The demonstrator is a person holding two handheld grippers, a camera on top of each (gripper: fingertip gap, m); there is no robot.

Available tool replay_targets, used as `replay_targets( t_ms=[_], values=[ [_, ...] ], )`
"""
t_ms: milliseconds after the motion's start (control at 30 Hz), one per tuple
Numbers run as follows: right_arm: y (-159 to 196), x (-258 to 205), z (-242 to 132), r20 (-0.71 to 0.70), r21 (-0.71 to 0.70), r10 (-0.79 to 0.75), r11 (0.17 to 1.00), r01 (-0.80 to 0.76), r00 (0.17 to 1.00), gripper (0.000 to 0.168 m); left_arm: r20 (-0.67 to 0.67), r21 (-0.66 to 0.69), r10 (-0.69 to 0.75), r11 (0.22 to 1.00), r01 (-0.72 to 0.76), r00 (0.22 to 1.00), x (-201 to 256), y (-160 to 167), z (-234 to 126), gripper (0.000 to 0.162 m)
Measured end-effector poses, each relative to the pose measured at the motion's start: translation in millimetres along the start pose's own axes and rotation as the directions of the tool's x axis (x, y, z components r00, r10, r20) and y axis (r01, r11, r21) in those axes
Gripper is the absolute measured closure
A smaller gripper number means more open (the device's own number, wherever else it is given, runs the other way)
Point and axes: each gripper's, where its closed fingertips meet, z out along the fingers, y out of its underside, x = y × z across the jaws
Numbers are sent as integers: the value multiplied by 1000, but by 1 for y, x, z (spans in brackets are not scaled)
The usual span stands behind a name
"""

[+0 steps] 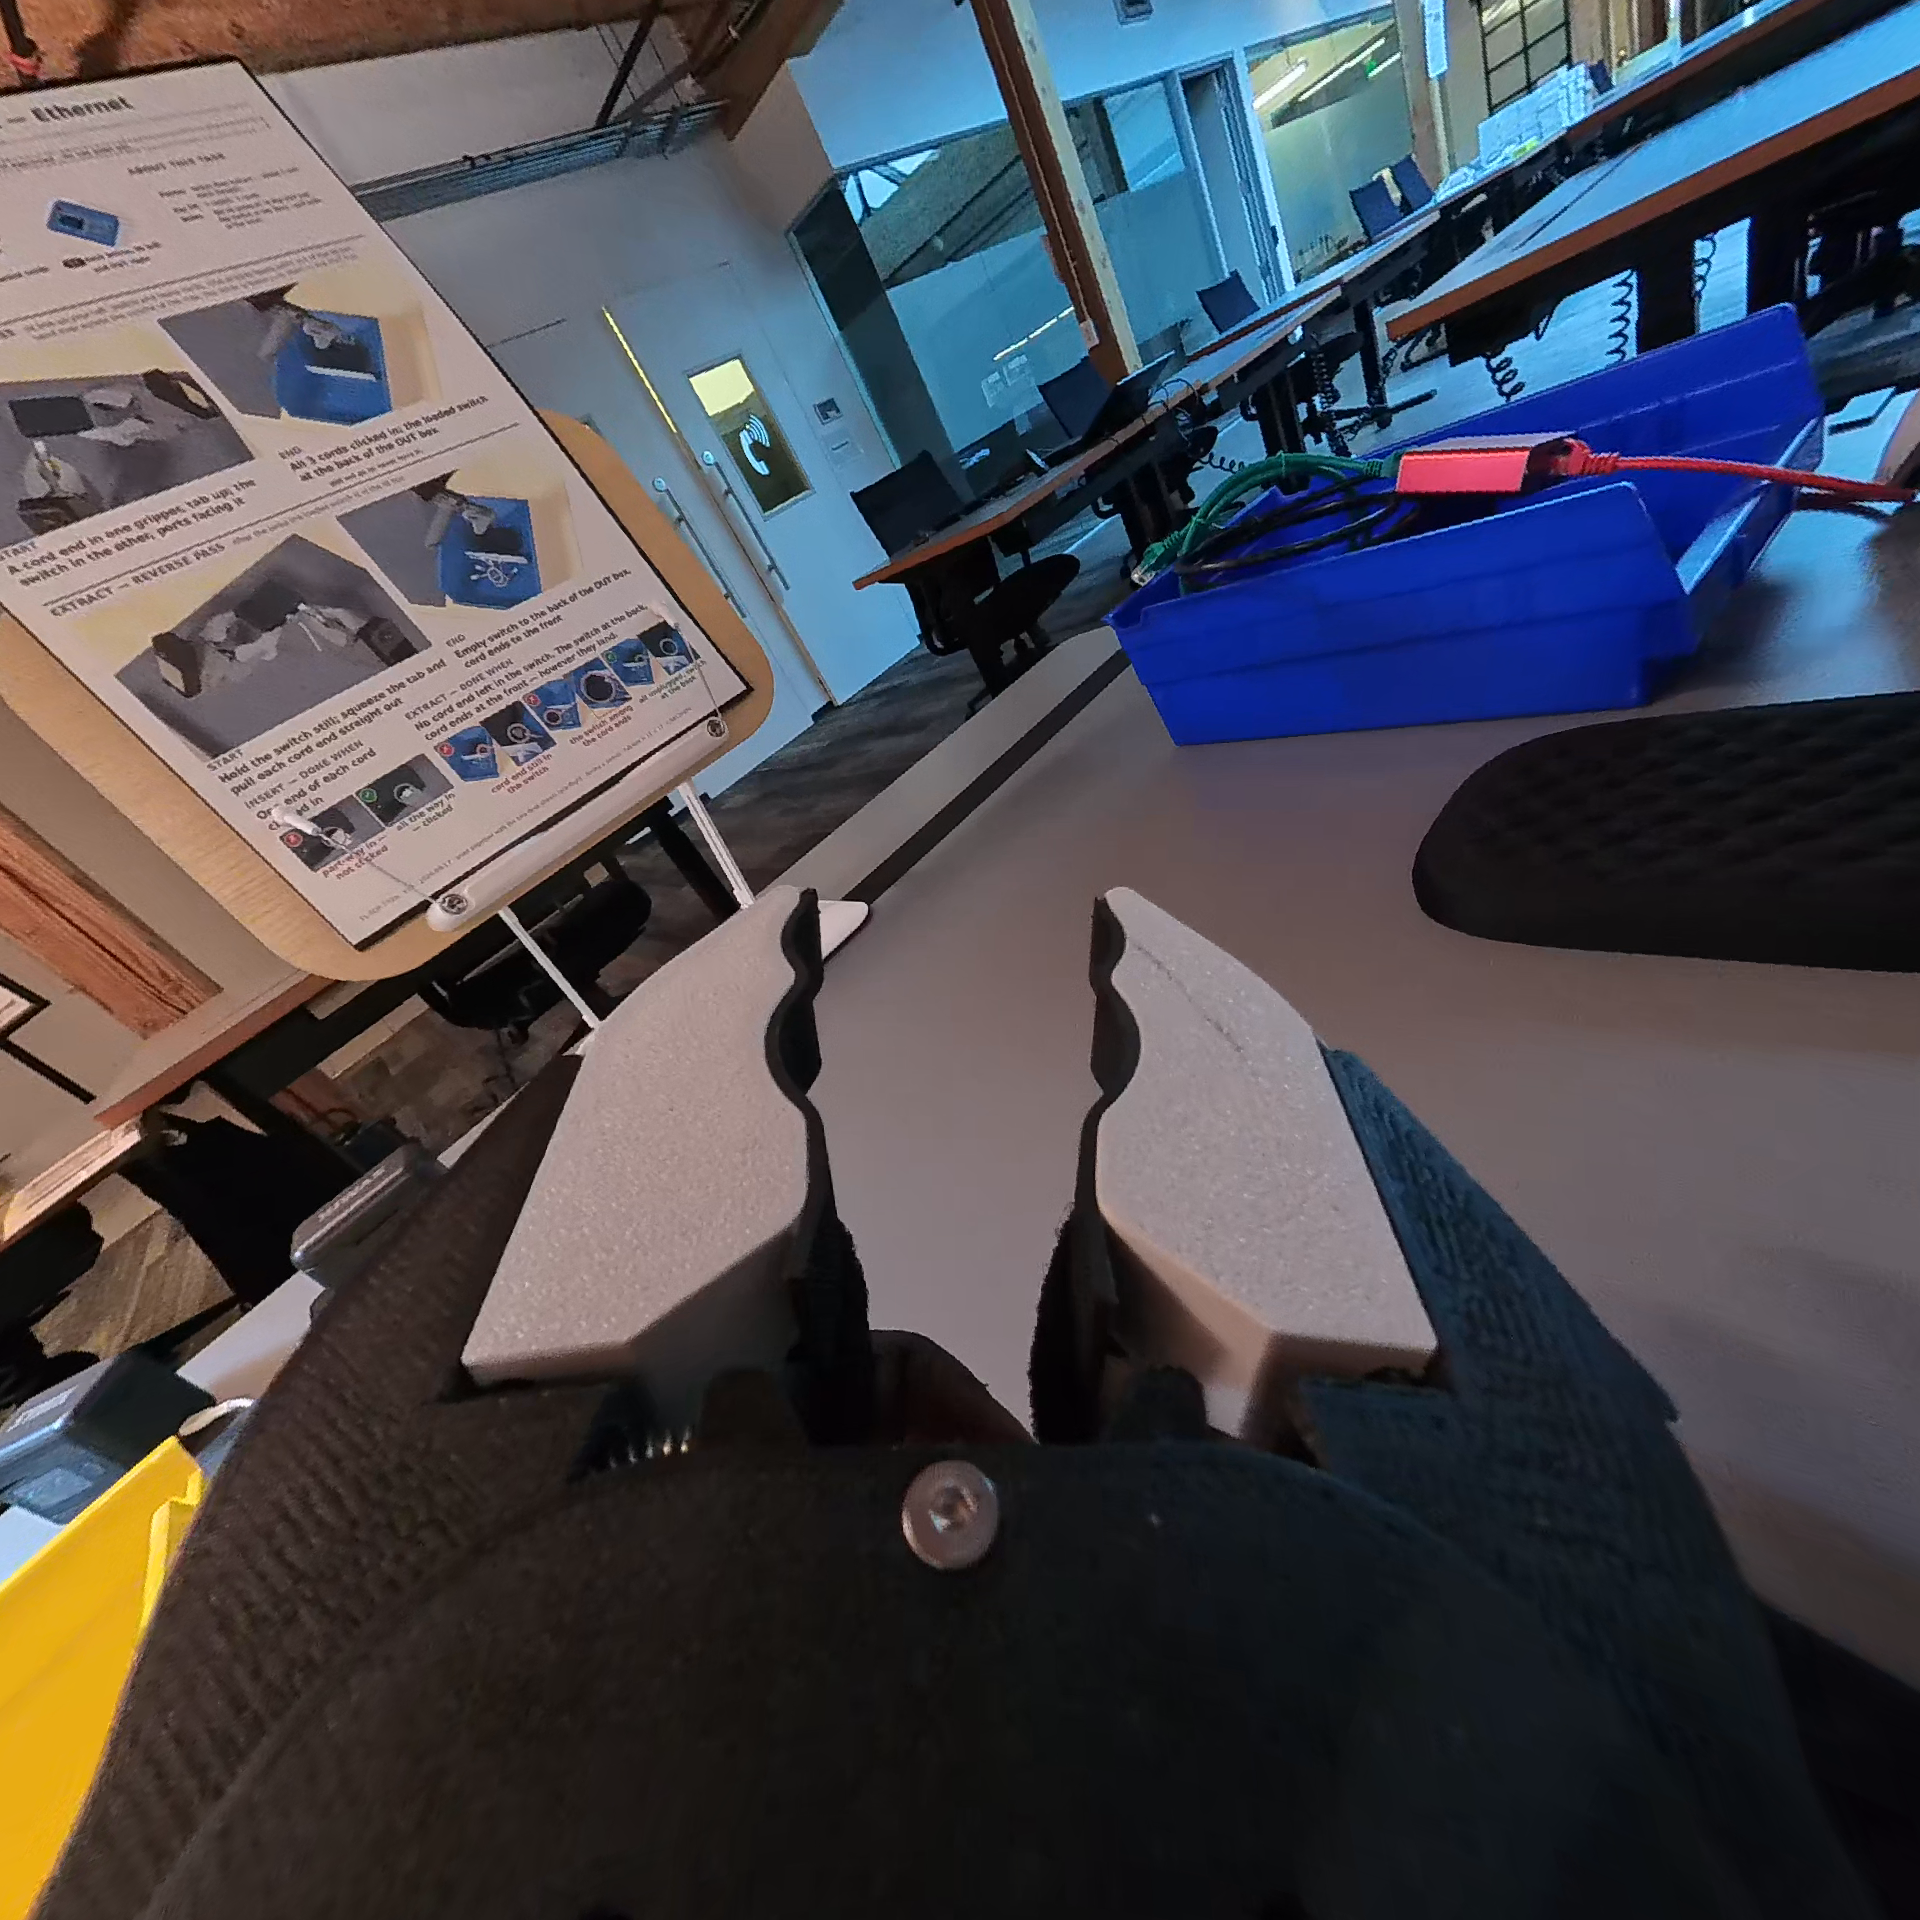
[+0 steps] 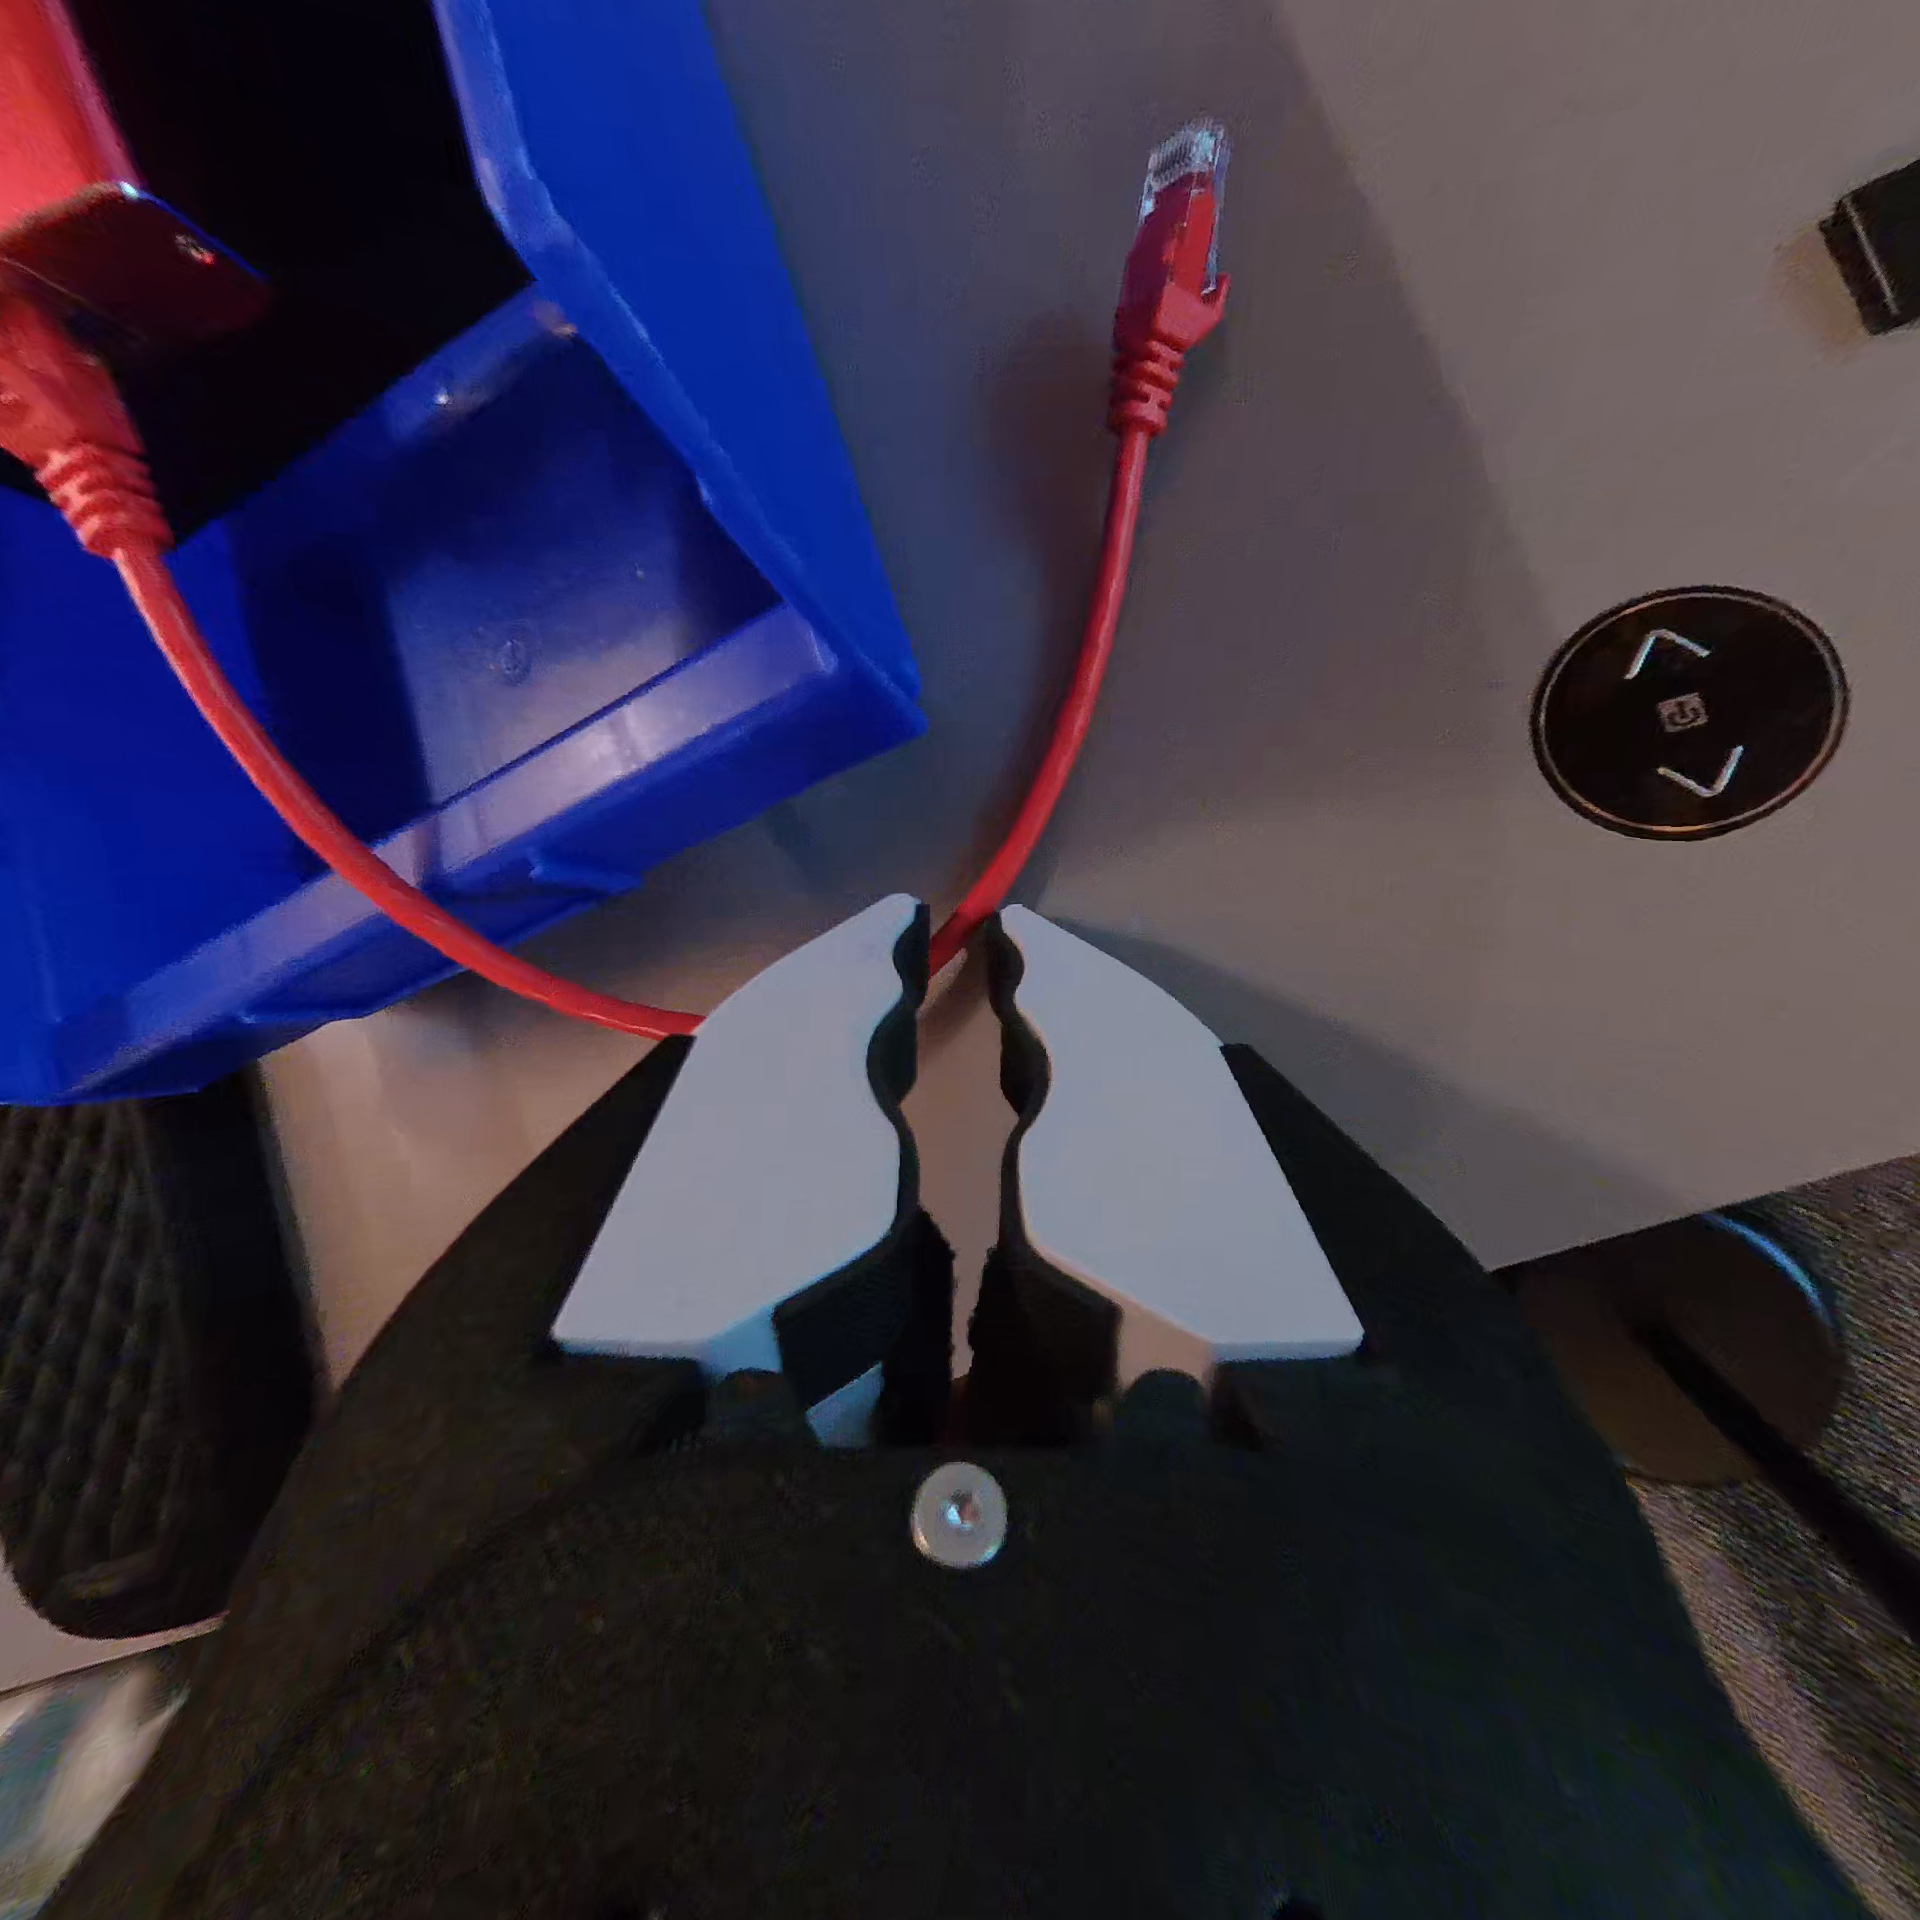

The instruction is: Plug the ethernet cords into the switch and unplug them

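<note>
Gripping mid-cord, well back from the plug (image 2: 1174, 260), gives the right gripper (image 2: 958, 925) poor control of the free end; my guess is it would flop or twist on any lift. The red cord (image 2: 1081, 675) could also slide through the tips, since the hold looks light. Its other end sits in the switch (image 2: 125, 260) at 10 o'clock inside the blue bin (image 2: 665, 343), so a tug may drag the switch over the bin wall.

Right gripper: angled down at the table (image 2: 1455, 416), fingers almost closed, pinching the cord at the tips. The plug lies on the table at 12 o'clock.

Left gripper (image 1: 956, 935): low, near level over the table, fingers apart, empty. The bin with the switch and a green cord (image 1: 1236, 499) lies at 1 o'clock, well apart.
</note>
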Motion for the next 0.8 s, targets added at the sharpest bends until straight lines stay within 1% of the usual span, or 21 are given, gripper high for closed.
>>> replay_targets(
  t_ms=[100,200,267,367,433,500,533,600,633,667,700,733,800],
  values=[
    [-1,3,1,-87,-16,-110,994,109,990,160,0,4,-1,1000,1,1000,0,0,0,113],
    [-3,10,-3,-224,-29,-223,975,222,949,162,5,0,7,1000,-7,1000,-1,1,-1,113],
    [-10,8,-11,-265,14,-253,964,266,931,163,12,2,9,1000,-9,1000,-3,0,-2,113],
    [-25,10,-34,-347,103,-252,947,304,904,163,16,8,-2,1000,2,1000,-5,0,-3,113],
    [-38,5,-52,-380,211,-232,921,328,895,164,18,7,-5,1000,5,1000,-5,1,-3,113],
    [-54,-6,-75,-402,357,-220,856,373,889,164,16,5,-3,1000,3,1000,-4,2,-2,113],
    [-64,-17,-88,-411,437,-241,794,422,879,164,14,6,-2,1000,2,1000,-4,2,-2,113],
    [-80,-48,-109,-426,574,-336,617,538,840,165,10,9,-1,1000,1,1000,-2,1,-1,113],
    [-84,-65,-111,-433,601,-407,534,594,804,165,7,11,-2,1000,2,1000,-1,1,-1,113],
    [-85,-76,-105,-444,584,-478,487,649,758,164,4,11,-4,1000,4,1000,-1,1,0,113],
    [-83,-82,-92,-462,527,-548,464,713,698,165,1,11,-6,1000,6,1000,0,2,0,113],
    [-80,-82,-75,-484,438,-614,447,780,624,165,-1,10,-4,1000,5,1000,1,2,1,113],
    [-73,-66,-42,-512,200,-704,459,866,492,166,-4,6,6,1000,-6,1000,2,1,1,113]
  ],
)
